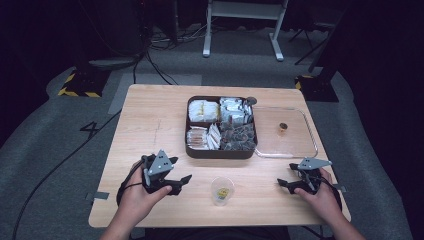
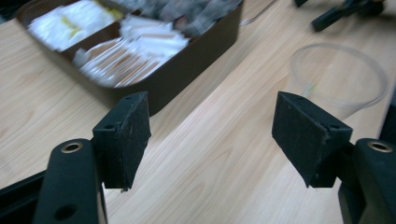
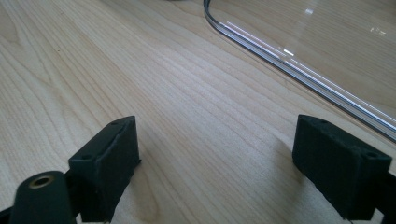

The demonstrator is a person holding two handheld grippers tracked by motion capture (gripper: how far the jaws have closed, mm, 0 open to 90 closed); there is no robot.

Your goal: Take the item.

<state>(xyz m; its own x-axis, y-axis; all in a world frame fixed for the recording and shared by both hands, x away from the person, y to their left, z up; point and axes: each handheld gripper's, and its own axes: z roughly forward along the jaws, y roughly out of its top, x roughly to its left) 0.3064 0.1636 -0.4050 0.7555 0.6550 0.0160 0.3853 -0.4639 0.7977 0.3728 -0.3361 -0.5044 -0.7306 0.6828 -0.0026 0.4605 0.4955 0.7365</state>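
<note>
A small clear plastic cup [image 1: 222, 190] stands upright on the desk [image 1: 150, 130], near its front edge, with something yellowish seen inside it. All other places are given from this cup. Behind it, toward the far side of the desk, a dark divided tray [image 1: 221, 151] full of paper-wrapped packets is set. A clear lid [image 1: 300, 150] lies to the right of that tray, with a small brown item [image 1: 283, 128] resting on it.

The main risk is judged to be a tip-over: the cup is light and thin-walled, so it could be knocked or pushed along the desk if it is met by one pad before the other. It could also be crushed or squeezed out if the jaws are closed too hard or too high on its rim. The contents could then be spilled.

The left hand-held gripper [image 1: 186, 179] is held to the left of the cup, well apart from it, with its jaws spread wide; nothing is gripped or touched between the pads [image 2: 127, 135]. In the left gripper view the cup [image 2: 338, 79] is seen ahead and off to one side, not between the jaws.

The right hand-held gripper [image 1: 281, 183] is held to the right of the cup, also spread wide and empty, low over bare wood near the lid's edge [image 3: 299, 65].
</note>
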